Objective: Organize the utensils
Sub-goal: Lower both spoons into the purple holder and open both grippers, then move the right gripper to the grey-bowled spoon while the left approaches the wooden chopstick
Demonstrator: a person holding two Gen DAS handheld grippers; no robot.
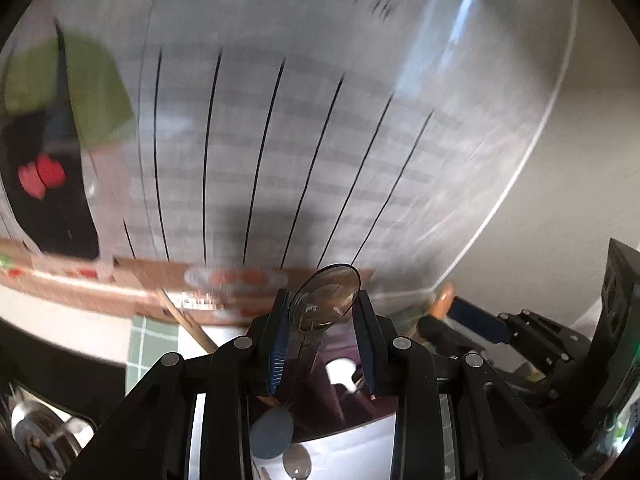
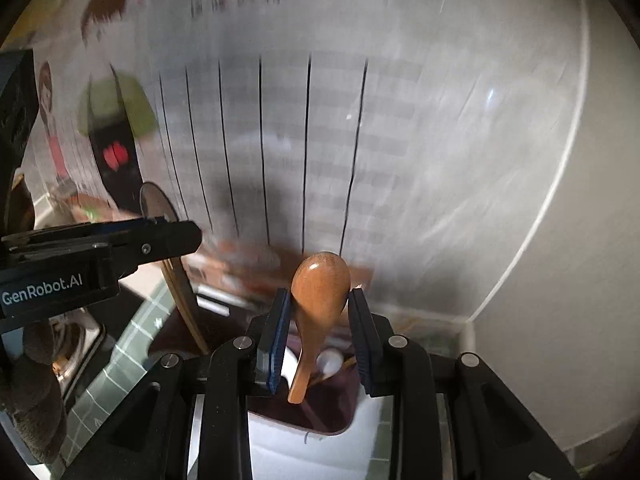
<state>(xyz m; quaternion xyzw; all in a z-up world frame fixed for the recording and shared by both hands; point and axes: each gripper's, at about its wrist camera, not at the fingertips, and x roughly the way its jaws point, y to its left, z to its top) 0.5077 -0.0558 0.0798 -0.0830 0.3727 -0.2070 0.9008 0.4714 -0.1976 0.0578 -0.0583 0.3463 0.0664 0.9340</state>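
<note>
Right now my left tongs (image 1: pixel 322 312) are clamped on a clear dark plastic spoon (image 1: pixel 325 300), its bowl sticking up past the blue-edged pads (image 1: pixel 280 340) and its handle running down between them. My right tongs (image 2: pixel 320 320) are closed on a wooden spoon (image 2: pixel 318 300), bowl upward and handle slanting down toward me; both sets stand narrow, with the spoon filling the gap. From the right view my left tongs (image 2: pixel 100 248) reach in from the left edge, the clear spoon's bowl (image 2: pixel 154 200) showing just above their tip. Below both sets sits a dark maroon tray (image 2: pixel 320 412) on a white surface (image 2: pixel 312 452), holding a white spoon (image 2: pixel 330 360) and some thin wooden sticks (image 2: pixel 184 300); the two held spoons are above it, not touching it as far as I can tell. In the left view a grey-blue spoon (image 1: pixel 272 432) and a small metal spoon (image 1: pixel 297 460) lie low between the arms of my tongs. Behind everything stands a blurred wall poster (image 1: pixel 280 140) with black vertical lines and cartoon figures, and a green grid mat (image 2: pixel 120 364) lies beside the tray.
</note>
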